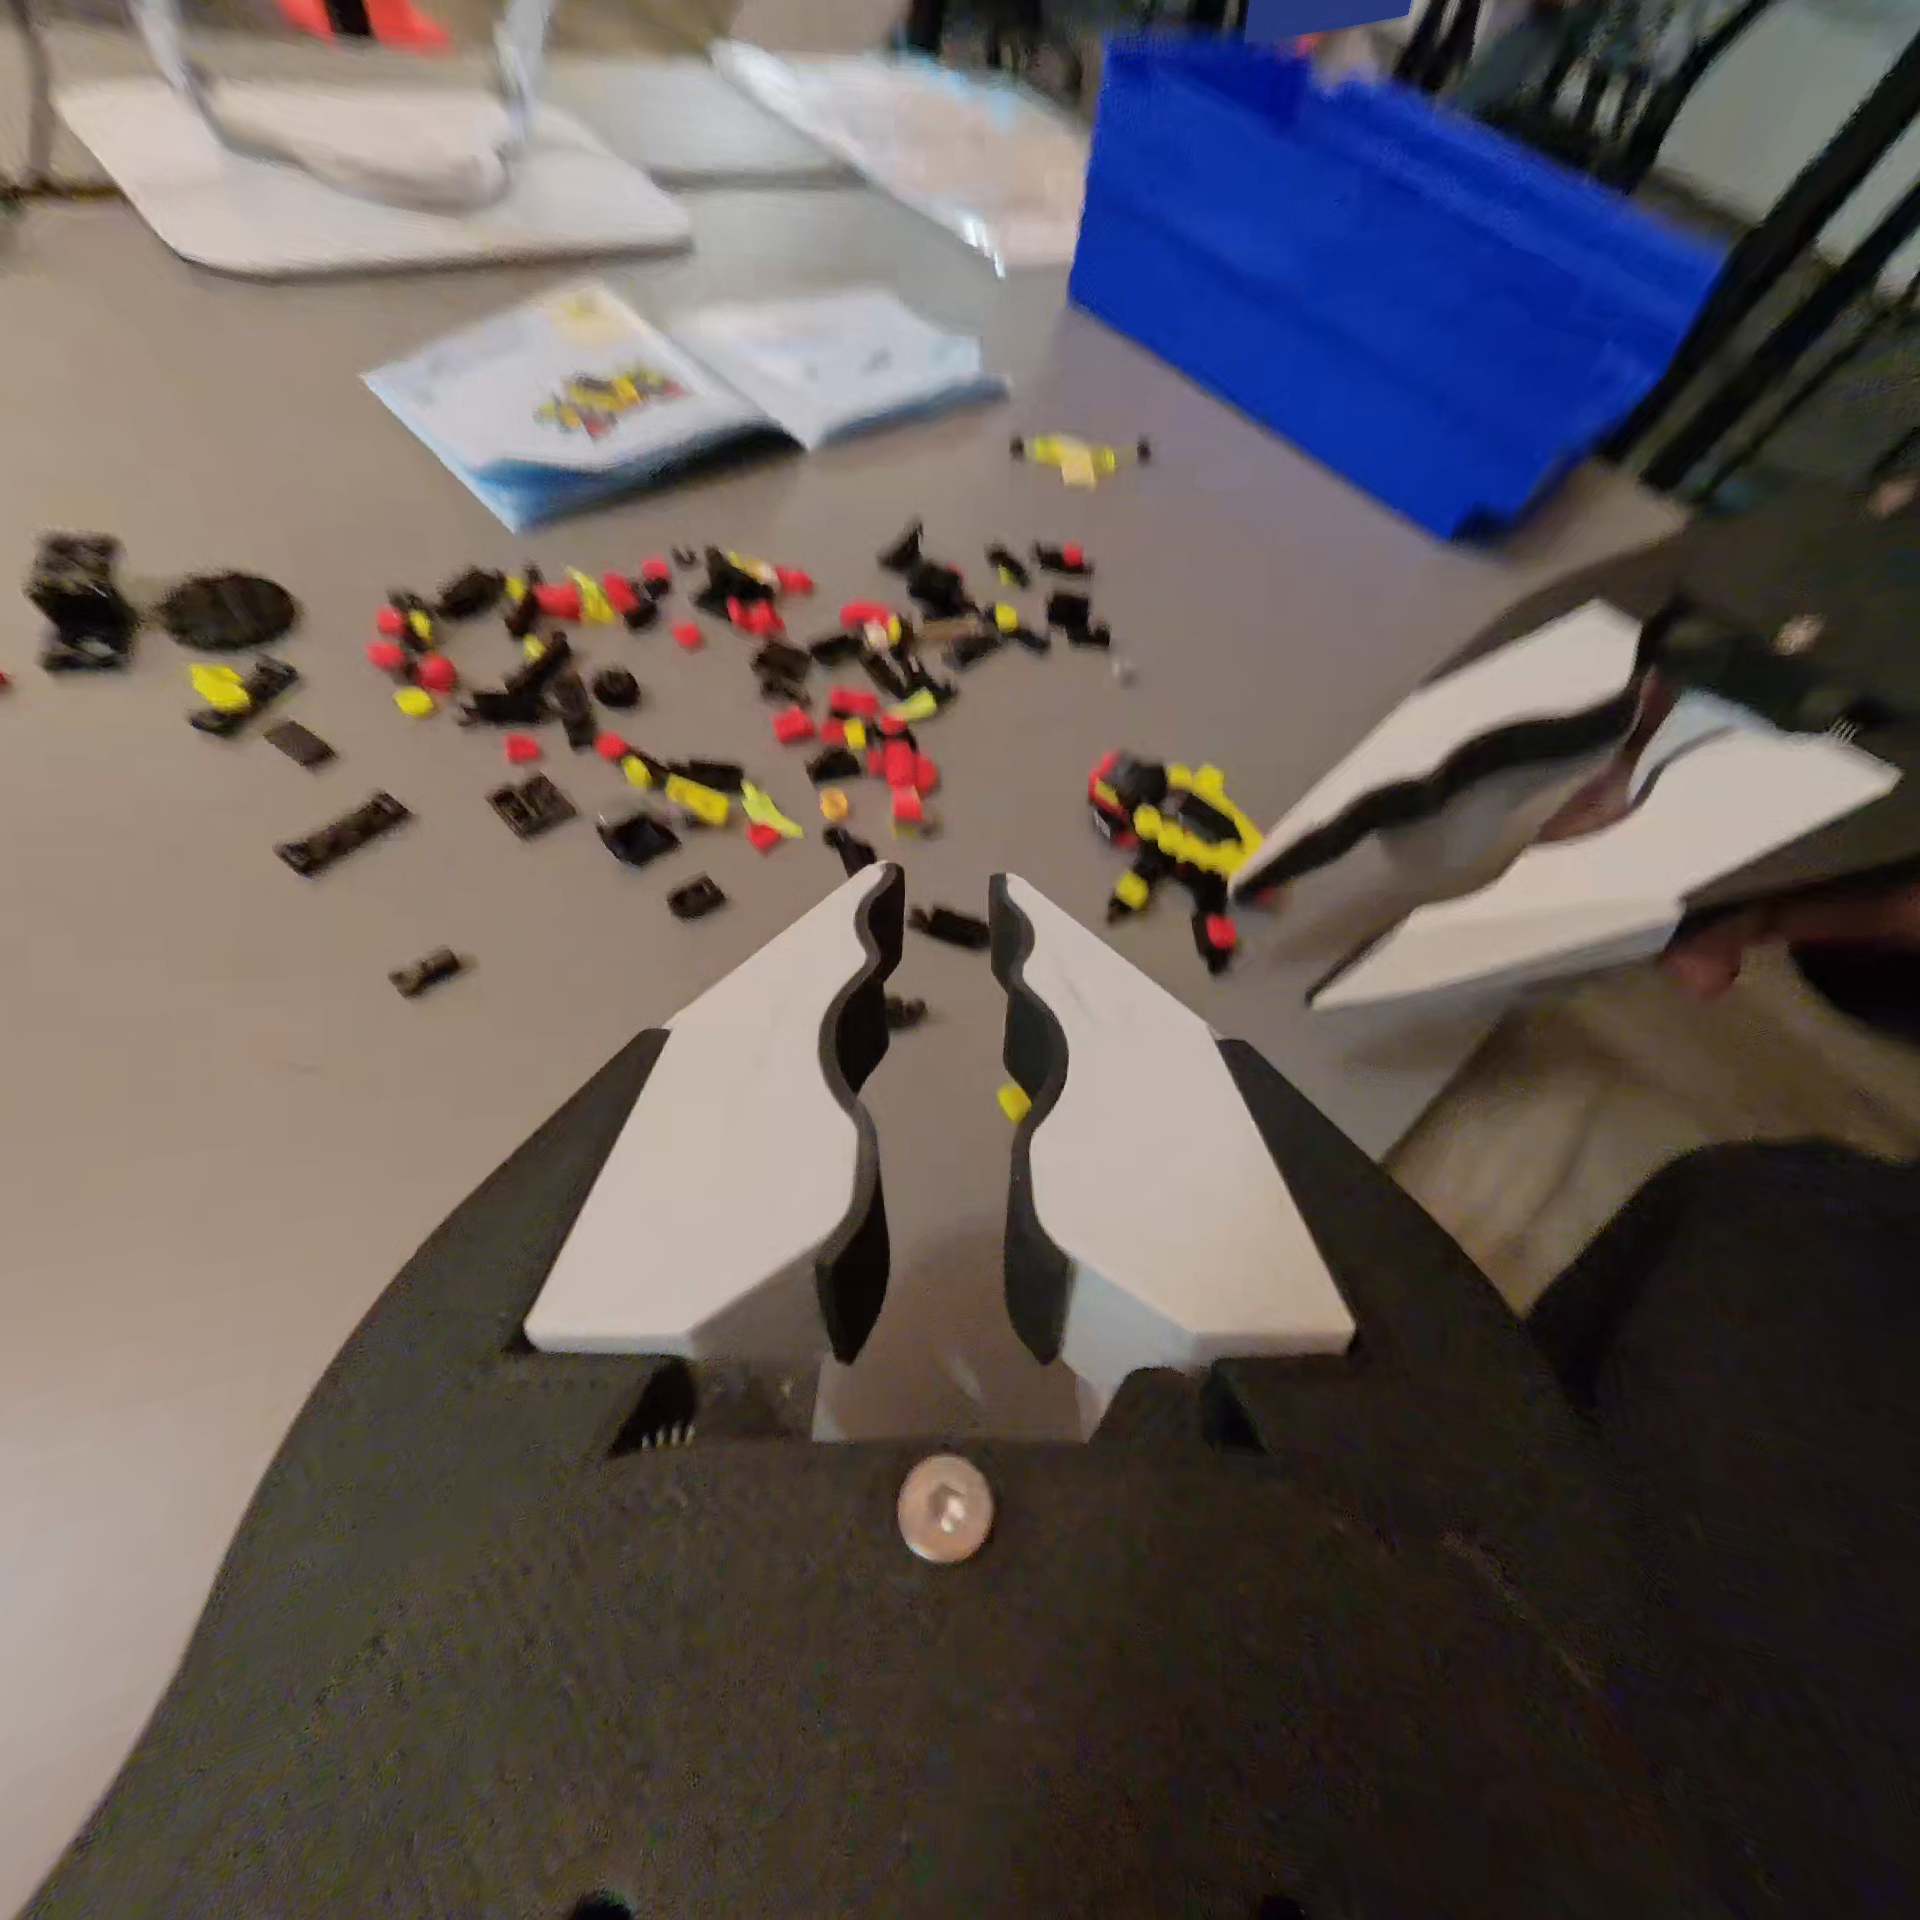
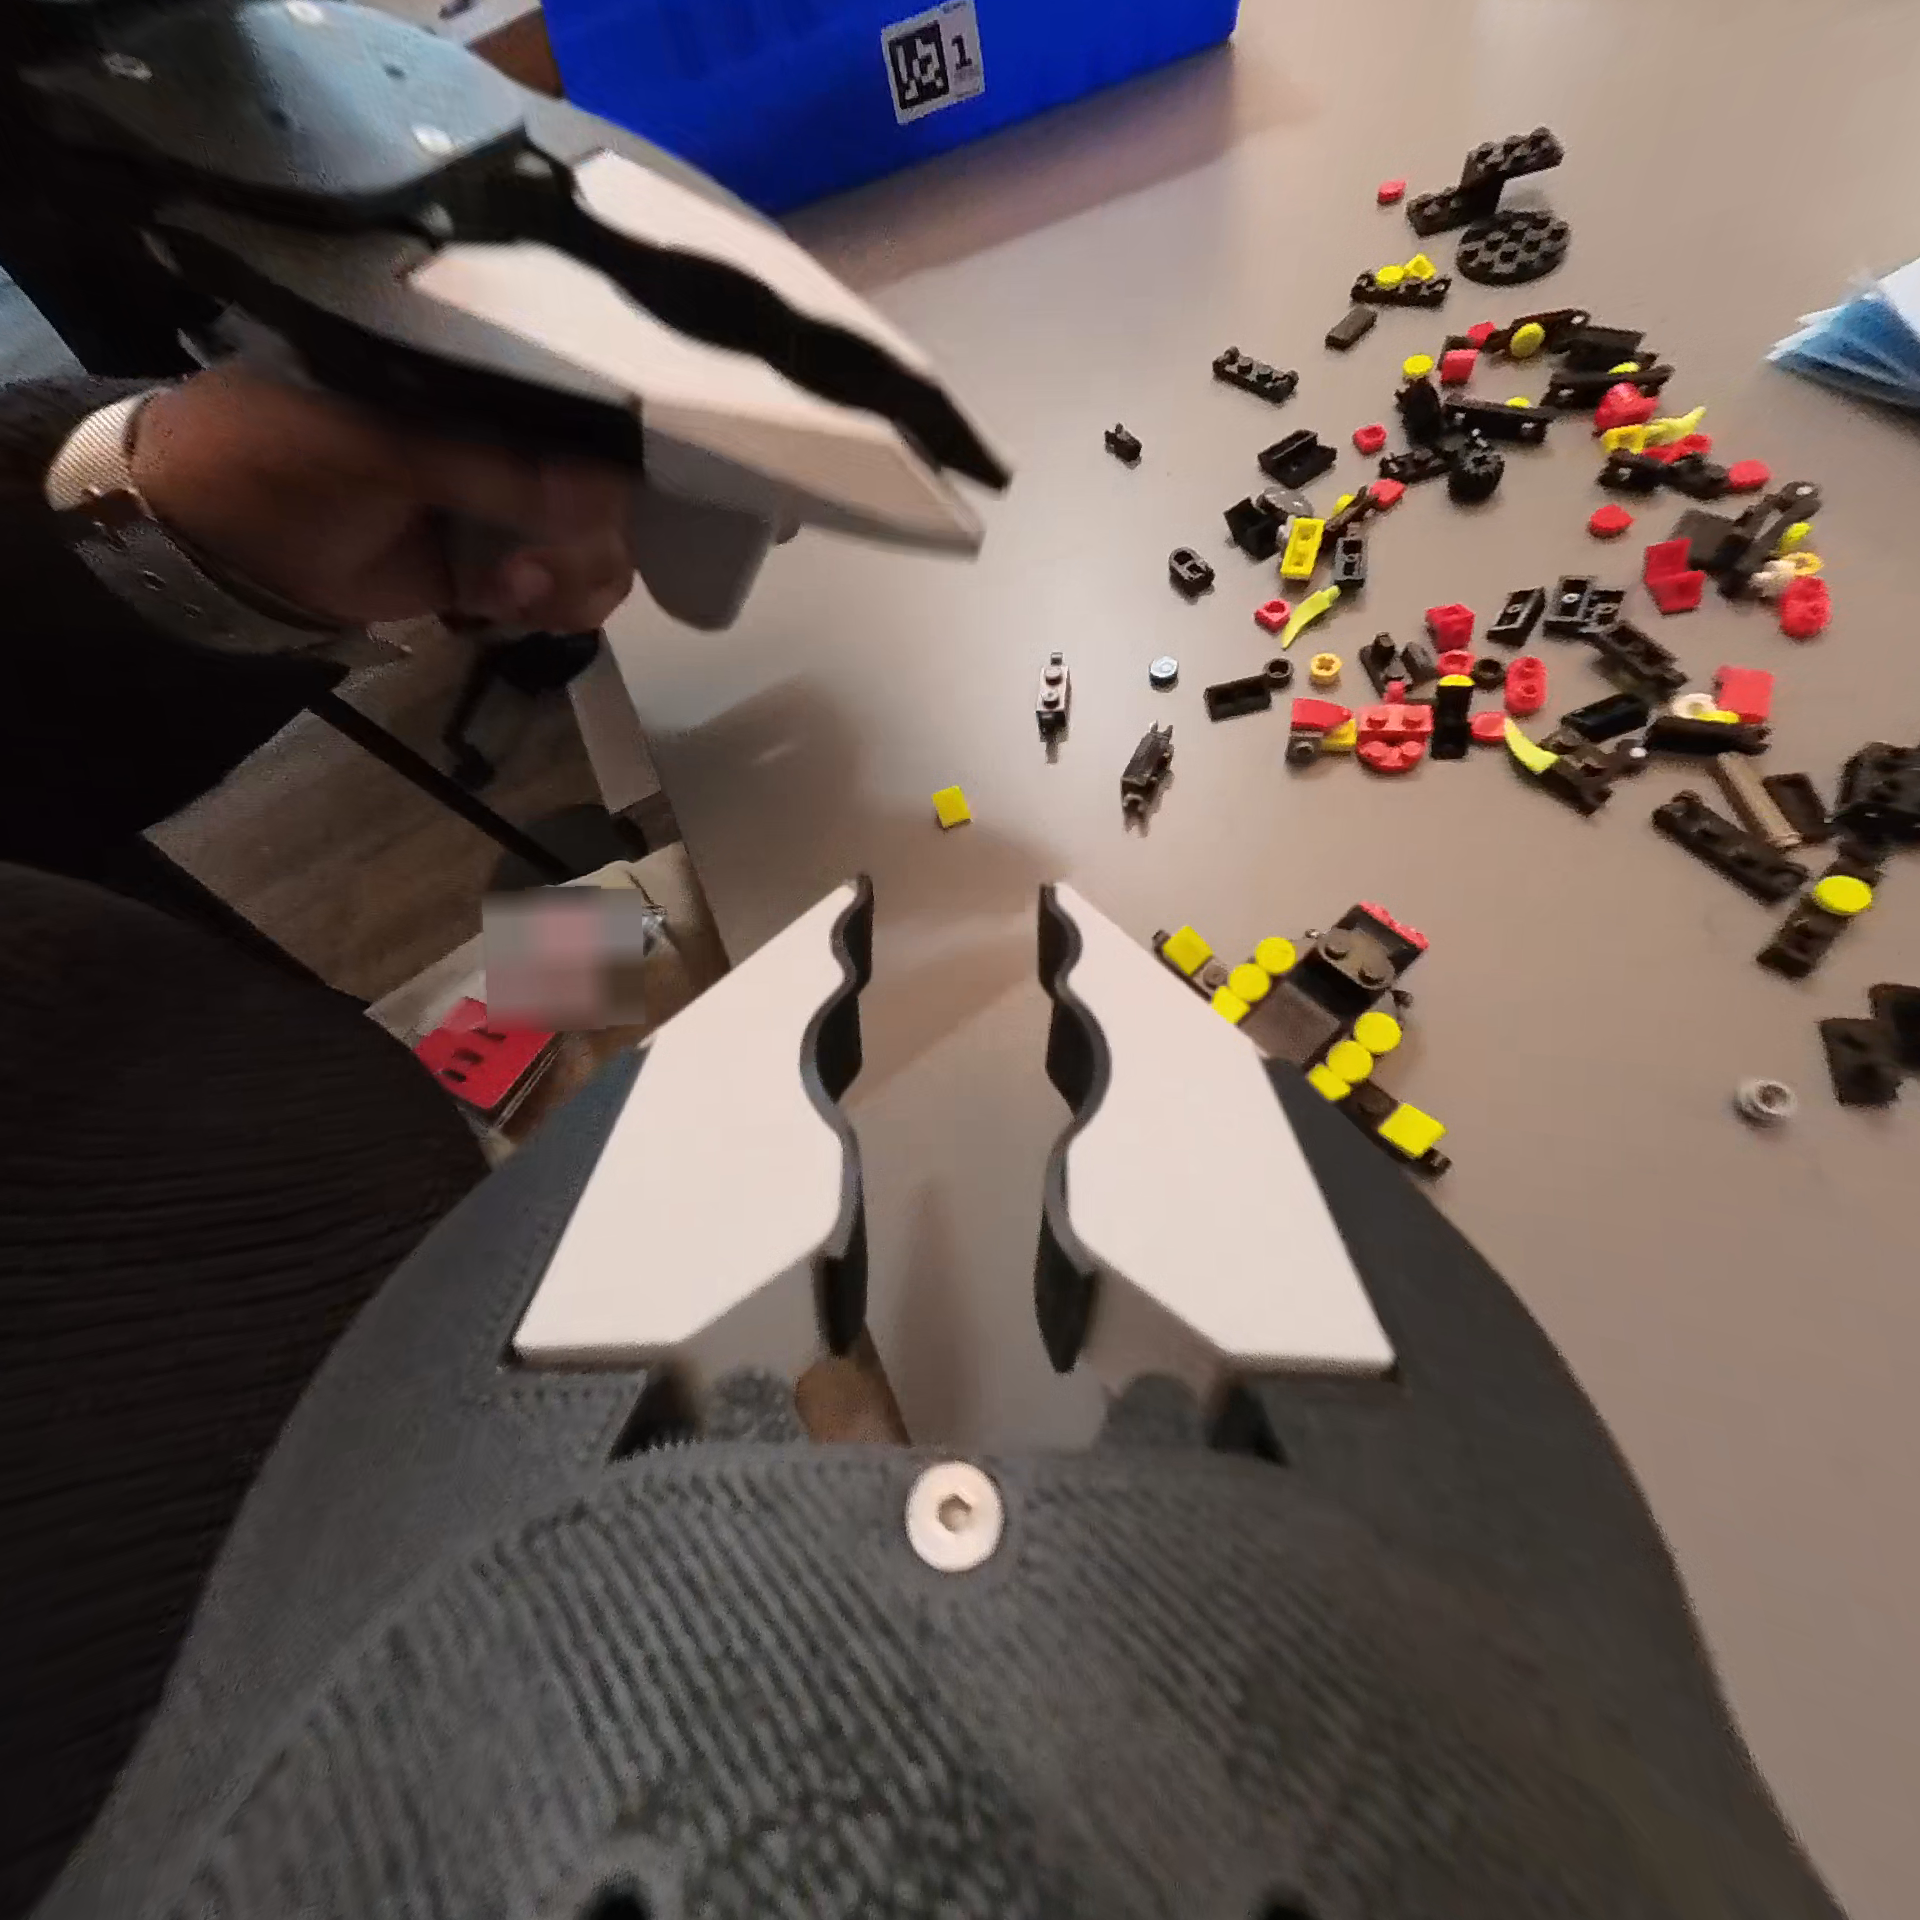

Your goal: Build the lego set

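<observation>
Loose black, red and yellow Lego pieces [image 1: 727, 686] lie scattered on the grey table; they also show in the right wrist view [image 2: 1558, 582]. A part-built black, yellow and red model [image 1: 1174, 821] lies on the table right of my left gripper [image 1: 943, 878], which is slightly open, empty and above the table. A small yellow tile [image 1: 1013, 1103] shows below, between its fingers. My right gripper [image 2: 956, 891] is open and empty, with the model [image 2: 1309, 997] just right of its right finger and the yellow tile [image 2: 951, 805] ahead. Each gripper shows in the other view: the right [image 1: 1283, 940], the left [image 2: 977, 509].
An open instruction booklet [image 1: 665, 395] lies behind the pieces. A blue bin [image 1: 1371, 270] stands at the back right, a white stand base [image 1: 364, 177] and a clear plastic bag [image 1: 914, 135] at the back. The table edge runs close on the right. My right fingertips sit around 8 cm from my left ones.
</observation>
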A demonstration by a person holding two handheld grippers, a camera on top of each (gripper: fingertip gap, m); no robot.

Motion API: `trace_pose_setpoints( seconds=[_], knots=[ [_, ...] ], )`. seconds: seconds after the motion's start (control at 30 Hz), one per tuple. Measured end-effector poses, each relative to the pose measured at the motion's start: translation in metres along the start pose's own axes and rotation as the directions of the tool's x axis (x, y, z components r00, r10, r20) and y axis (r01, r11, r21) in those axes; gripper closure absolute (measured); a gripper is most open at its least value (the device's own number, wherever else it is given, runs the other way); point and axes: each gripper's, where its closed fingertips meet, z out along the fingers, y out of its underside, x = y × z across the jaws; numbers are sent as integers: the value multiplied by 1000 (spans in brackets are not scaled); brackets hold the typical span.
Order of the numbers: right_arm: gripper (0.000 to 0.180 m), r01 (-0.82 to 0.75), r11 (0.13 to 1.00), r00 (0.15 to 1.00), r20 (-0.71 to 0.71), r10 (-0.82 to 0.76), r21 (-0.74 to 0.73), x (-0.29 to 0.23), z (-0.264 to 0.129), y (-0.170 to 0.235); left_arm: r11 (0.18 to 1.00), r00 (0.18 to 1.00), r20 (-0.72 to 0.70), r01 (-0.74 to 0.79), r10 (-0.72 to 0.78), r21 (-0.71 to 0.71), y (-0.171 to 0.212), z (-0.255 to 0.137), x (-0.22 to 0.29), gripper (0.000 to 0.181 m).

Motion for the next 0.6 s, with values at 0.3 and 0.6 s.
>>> trace_pose_setpoints(
  seconds=[0.3, 0.6],
  knots=[
    [151, 79, 996, 996, 44, -81, 37, -15, -2, -8, 922, 976, -18, -209, 215, -327, 67, 9, 13, 163],
    [153, 126, 992, 990, 65, -126, 5, -21, 7, -3, 901, 965, -72, -263, 254, -345, 77, 11, 24, 155]
  ],
)
